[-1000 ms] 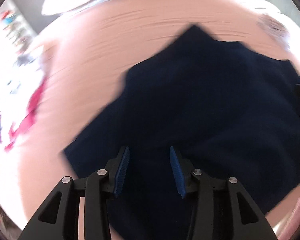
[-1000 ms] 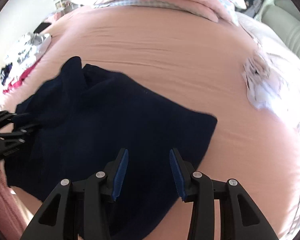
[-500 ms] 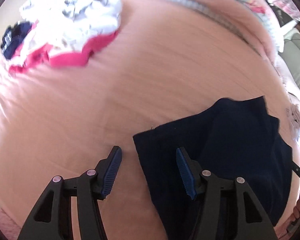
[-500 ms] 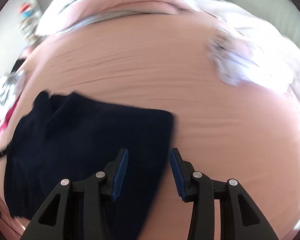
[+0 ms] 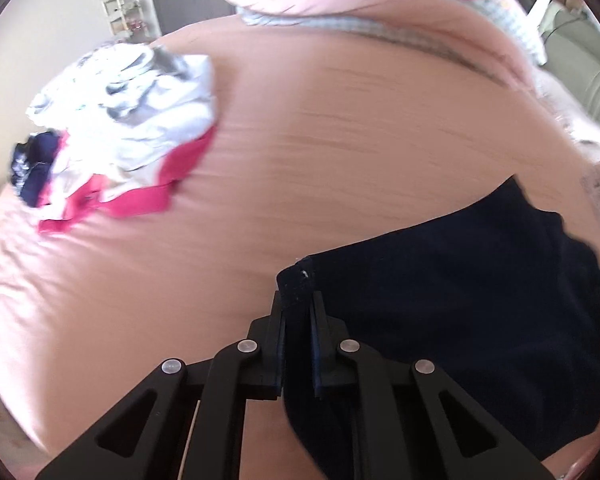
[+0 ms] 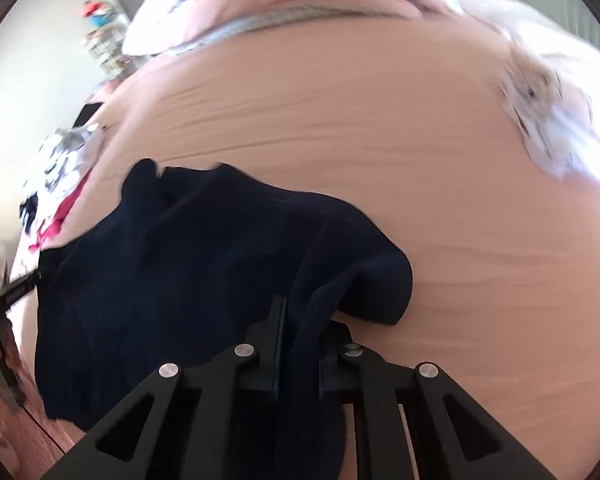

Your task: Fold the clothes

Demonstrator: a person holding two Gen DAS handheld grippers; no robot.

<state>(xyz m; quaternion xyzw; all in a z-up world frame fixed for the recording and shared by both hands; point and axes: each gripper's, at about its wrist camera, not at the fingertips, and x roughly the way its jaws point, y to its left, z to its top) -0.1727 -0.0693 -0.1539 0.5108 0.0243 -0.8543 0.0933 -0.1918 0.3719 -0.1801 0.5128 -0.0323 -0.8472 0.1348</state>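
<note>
Dark navy garment [image 5: 452,300]: lies lower right of the left view, on the pink bedsheet [image 5: 300,152]. Soft, light, limp; sags between holds. Left gripper [image 5: 298,312] has just closed, pinching its near-left corner; right gripper [image 6: 300,320] likewise pinches the near-right edge.

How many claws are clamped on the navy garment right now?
2. The left claw pinches the navy garment at its left corner; the right claw grips a bunched fold near its right edge. Both have just closed on fabric.
</note>
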